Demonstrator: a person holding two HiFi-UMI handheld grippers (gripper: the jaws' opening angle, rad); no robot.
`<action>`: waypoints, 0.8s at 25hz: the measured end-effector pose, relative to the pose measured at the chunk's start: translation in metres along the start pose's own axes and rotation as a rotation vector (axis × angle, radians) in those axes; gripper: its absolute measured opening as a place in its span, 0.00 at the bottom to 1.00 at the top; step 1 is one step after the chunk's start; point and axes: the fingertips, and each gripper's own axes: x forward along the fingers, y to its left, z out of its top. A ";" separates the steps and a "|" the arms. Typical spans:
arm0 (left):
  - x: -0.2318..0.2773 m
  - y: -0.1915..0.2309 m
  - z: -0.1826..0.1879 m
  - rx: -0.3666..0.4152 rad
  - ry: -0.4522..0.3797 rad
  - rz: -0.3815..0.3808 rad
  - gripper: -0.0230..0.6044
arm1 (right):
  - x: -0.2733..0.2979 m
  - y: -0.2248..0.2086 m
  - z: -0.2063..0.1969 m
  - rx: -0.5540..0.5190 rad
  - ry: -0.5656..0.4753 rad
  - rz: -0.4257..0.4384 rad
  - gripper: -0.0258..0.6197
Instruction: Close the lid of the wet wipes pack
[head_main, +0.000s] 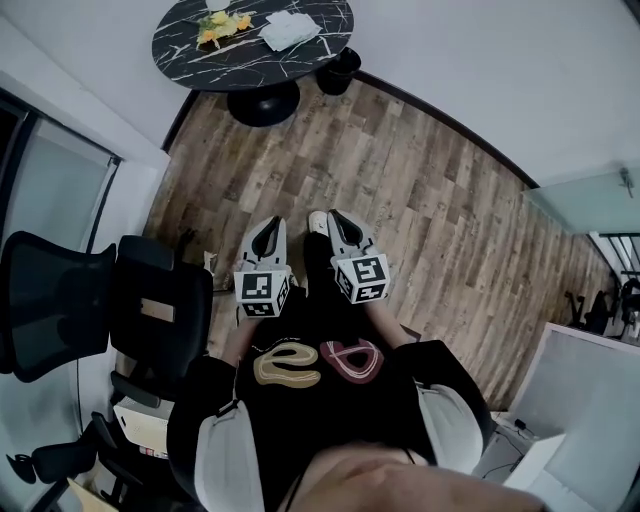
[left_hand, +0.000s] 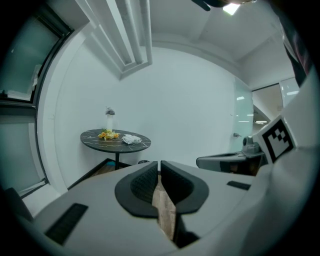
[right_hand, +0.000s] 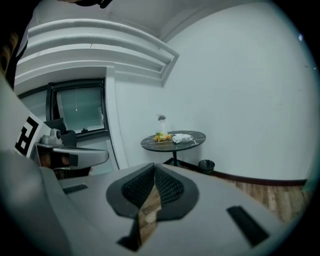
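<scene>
Standing start, seen from the head, with both gripper views looking across the room. The wooden floor (head_main: 440, 200) takes up most of the field and separates the person from the work area. A black office chair (head_main: 100, 300) stands at the person's left and plays no part in the task. The round table (head_main: 190, 45), dark with pale veining, stands on a single pedestal against the far wall, well apart from both tools. A small dark bin (head_main: 338, 70) sits on the floor just beside its base.

The left gripper (head_main: 270, 222) and right gripper (head_main: 334, 216) are held side by side in front of the torso. Both point forward towards the table, a carrying posture rather than a working one. In its own view the left gripper (left_hand: 159, 165) has its jaws drawn together at the tips, with only floor visible behind them. The right gripper (right_hand: 154, 167) is likewise closed and holds nothing.

The wet wipes pack (head_main: 290, 29) is the pale, soft packet lying on the tabletop, on the side towards the bin and beside a cluster of yellow flowers (head_main: 222, 26). It shows in both gripper views (left_hand: 131, 139) (right_hand: 182, 137), but it is too small to tell how its lid sits. The task appears not yet begun; an approach to the table would have to come first.
</scene>
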 end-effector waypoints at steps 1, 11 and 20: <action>0.006 0.001 0.000 0.005 0.006 0.002 0.09 | 0.007 -0.004 0.003 -0.002 -0.003 0.003 0.06; 0.084 0.029 0.025 0.015 0.011 0.071 0.09 | 0.084 -0.053 0.039 -0.049 -0.018 0.085 0.06; 0.154 0.037 0.051 -0.032 0.005 0.135 0.09 | 0.140 -0.102 0.066 -0.060 0.004 0.170 0.06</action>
